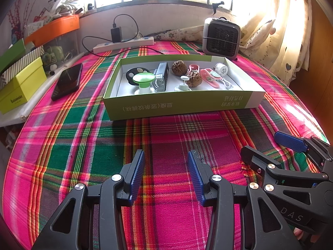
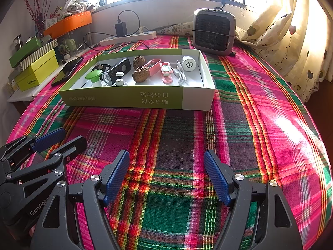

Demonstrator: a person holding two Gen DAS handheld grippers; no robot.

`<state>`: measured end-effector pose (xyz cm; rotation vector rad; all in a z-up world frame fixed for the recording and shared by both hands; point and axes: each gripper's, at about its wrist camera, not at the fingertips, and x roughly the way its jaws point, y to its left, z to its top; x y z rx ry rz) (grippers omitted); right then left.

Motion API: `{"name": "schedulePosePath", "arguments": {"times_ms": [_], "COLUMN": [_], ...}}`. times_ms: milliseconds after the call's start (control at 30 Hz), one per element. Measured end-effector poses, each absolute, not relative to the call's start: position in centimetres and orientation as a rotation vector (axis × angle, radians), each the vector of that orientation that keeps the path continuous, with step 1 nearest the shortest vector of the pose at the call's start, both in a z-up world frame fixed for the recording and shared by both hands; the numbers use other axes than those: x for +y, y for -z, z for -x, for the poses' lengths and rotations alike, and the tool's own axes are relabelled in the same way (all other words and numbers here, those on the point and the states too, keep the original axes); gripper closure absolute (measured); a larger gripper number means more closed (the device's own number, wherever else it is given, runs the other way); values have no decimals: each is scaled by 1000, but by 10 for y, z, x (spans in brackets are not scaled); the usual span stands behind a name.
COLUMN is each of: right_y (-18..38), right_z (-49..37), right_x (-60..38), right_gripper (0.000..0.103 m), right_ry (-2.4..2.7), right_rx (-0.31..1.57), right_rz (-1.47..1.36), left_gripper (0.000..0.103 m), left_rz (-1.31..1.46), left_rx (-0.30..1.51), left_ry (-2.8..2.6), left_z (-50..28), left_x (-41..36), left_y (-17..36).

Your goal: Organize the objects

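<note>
A shallow green cardboard box (image 1: 179,106) (image 2: 133,101) stands on the plaid cloth ahead of both grippers. Inside lie a green mushroom-shaped piece (image 1: 143,79) (image 2: 94,77), a black and silver device (image 1: 161,76) (image 2: 117,70), two walnuts (image 1: 179,67) (image 2: 141,74), pink clips (image 1: 209,77) (image 2: 166,75), a small white pin stand (image 1: 183,84) (image 2: 119,80) and a white round charger with cable (image 1: 221,69) (image 2: 188,63). My left gripper (image 1: 166,175) (image 2: 60,139) is open and empty, well short of the box. My right gripper (image 2: 166,175) (image 1: 270,145) is open and empty beside it.
A black phone (image 1: 67,81) (image 2: 67,70) lies left of the box. Yellow and green boxes (image 1: 20,83) (image 2: 35,70) are stacked at the left edge. A power strip (image 1: 123,43) (image 2: 128,37) and a grey heater (image 1: 221,36) (image 2: 214,31) stand at the back. Curtains hang right.
</note>
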<state>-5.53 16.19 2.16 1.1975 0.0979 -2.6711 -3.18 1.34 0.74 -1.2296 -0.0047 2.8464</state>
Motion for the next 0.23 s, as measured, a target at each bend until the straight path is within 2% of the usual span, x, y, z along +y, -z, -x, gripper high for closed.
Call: {"name": "schedulePosePath", "arguments": {"times_ms": [233], "right_y": [-22], "right_z": [55], "right_x": [162], "right_gripper": [29], "right_ry": [2671], "right_rx": [98], "right_rz": [-1197], "left_gripper": [63], "left_rz": [1229], "left_rx": [-5], "left_ry": [-2847], "left_z": [32], "left_x": [14], "left_y": [-7]}}
